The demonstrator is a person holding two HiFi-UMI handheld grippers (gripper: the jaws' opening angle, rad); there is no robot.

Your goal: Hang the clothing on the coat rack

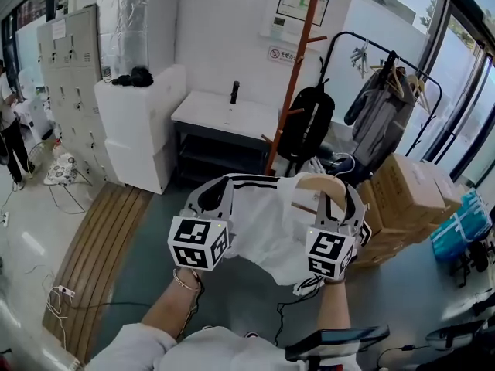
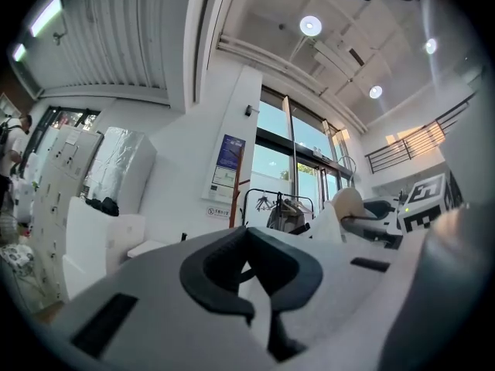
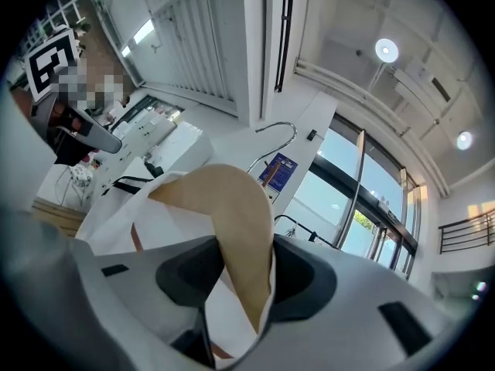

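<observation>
A white garment (image 1: 263, 226) with black stripes hangs on a wooden hanger (image 1: 321, 182) between my two grippers, at chest height. My left gripper (image 1: 215, 198) is shut on the garment's shoulder; white cloth (image 2: 259, 315) is pinched between its pads. The right gripper (image 1: 334, 201) is shut on the hanger's wooden arm (image 3: 232, 222), with cloth (image 3: 162, 222) draped over it. The metal hook (image 3: 278, 134) rises above the wood. The orange wooden coat rack (image 1: 298, 76) stands ahead, beyond the garment, with a black backpack (image 1: 305, 122) hanging on it.
A black clothes rail (image 1: 387, 52) with a grey garment stands right of the rack. Cardboard boxes (image 1: 414, 188) are stacked at the right. A white table (image 1: 224, 114) and white cabinets (image 1: 139, 122) line the wall. A wooden bench (image 1: 93, 246) and cables lie at the left.
</observation>
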